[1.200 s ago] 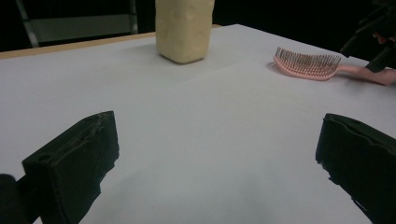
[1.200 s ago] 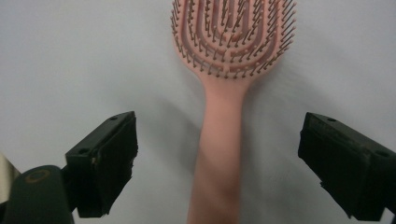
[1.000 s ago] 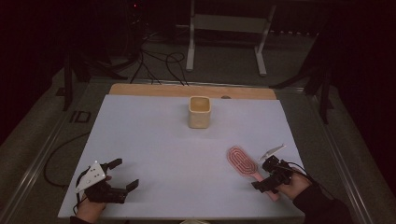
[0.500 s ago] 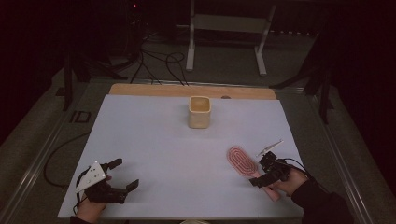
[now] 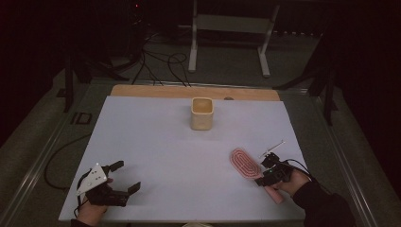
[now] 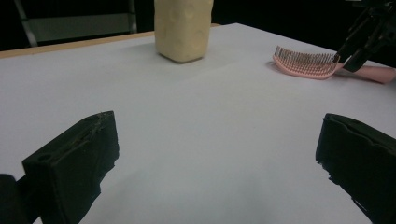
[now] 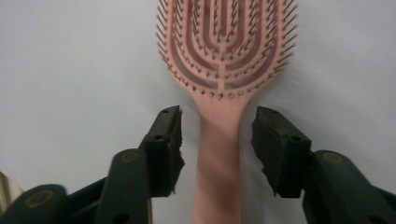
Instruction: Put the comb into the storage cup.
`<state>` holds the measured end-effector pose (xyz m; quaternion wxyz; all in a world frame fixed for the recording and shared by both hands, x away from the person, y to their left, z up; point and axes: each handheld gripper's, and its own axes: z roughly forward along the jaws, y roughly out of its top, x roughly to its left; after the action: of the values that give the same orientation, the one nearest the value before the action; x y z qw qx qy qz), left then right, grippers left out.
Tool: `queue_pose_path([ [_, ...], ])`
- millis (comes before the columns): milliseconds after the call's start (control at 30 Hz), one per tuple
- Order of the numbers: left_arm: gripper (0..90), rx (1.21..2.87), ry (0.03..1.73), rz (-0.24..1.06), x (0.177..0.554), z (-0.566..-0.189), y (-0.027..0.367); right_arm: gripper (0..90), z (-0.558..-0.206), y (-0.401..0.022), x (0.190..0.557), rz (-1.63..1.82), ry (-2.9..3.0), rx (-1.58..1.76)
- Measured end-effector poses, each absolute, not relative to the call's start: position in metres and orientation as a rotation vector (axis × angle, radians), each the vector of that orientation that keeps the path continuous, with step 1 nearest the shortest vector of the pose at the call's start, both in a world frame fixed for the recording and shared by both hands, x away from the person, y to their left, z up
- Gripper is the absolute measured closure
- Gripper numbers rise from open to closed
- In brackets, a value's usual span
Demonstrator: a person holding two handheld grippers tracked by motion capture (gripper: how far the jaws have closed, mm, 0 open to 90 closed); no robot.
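A dim room surrounds a table covered by a white sheet (image 5: 156,142), with a strip of bare wood (image 5: 156,91) along its far edge. Beyond the table, black cables (image 5: 161,61) lie on the floor near the legs of a pale metal stand (image 5: 229,42).

A cream-coloured, square-mouthed cup (image 5: 202,113) stands upright near the far middle of the sheet; in the left gripper view it rises at the top centre (image 6: 183,28).

A pink plastic hairbrush with an oval, slotted head (image 5: 245,163) lies flat on the near right part of the sheet, bristles up, its head pointing toward the far left and its handle running back toward the person's right hand (image 5: 291,182). A thin pale stick-like item (image 5: 273,148) lies just beyond it; what it is cannot be told.

The right gripper (image 5: 268,171) sits low over the brush handle. In the right gripper view its two black jaws stand one on each side of the pink handle (image 7: 219,154), just below the head, with a clear gap of white sheet between each pad and the handle: spread moderately, straddling the brush, not touching it.

The left gripper (image 5: 124,176), topped by its grey three-cornered plate (image 5: 92,178), rests at the near left of the sheet in the person's left hand (image 5: 92,213), well apart from the brush and cup. Its jaws are spread wide, with nothing between them except bare sheet.
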<state>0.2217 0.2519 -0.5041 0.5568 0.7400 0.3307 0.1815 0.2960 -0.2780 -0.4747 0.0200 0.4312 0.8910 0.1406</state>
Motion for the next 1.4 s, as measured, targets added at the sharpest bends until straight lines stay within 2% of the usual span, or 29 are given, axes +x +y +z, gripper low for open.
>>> queue_pose_path([
  [133, 0.1, 1.748, 0.781, 0.431, 0.222, -0.504, 0.252, 56.4, -0.477, -0.277, 0.297, 0.422, 2.784, 1.336],
  [367, 0.1, 1.747, 0.781, 0.430, 0.221, -0.504, 0.252, 56.1, -0.480, -0.274, 0.301, 0.401, 2.787, 1.356],
  [433, 0.1, 1.743, 0.782, 0.429, 0.222, -0.504, 0.253, 59.1, -0.481, -0.274, 0.305, 0.371, 2.800, 1.426],
  [700, 0.1, 1.748, 0.780, 0.430, 0.221, -0.504, 0.252, 63.6, -0.483, -0.264, 0.304, 0.271, 2.785, 1.373],
  [1067, 0.1, 1.750, 0.780, 0.429, 0.221, -0.504, 0.252, 63.8, -0.486, -0.258, 0.307, 0.198, 2.744, 1.438],
  [1400, 0.1, 1.755, 0.778, 0.425, 0.222, -0.505, 0.252, 68.9, -0.487, -0.250, 0.300, 0.146, 2.715, 1.360],
])
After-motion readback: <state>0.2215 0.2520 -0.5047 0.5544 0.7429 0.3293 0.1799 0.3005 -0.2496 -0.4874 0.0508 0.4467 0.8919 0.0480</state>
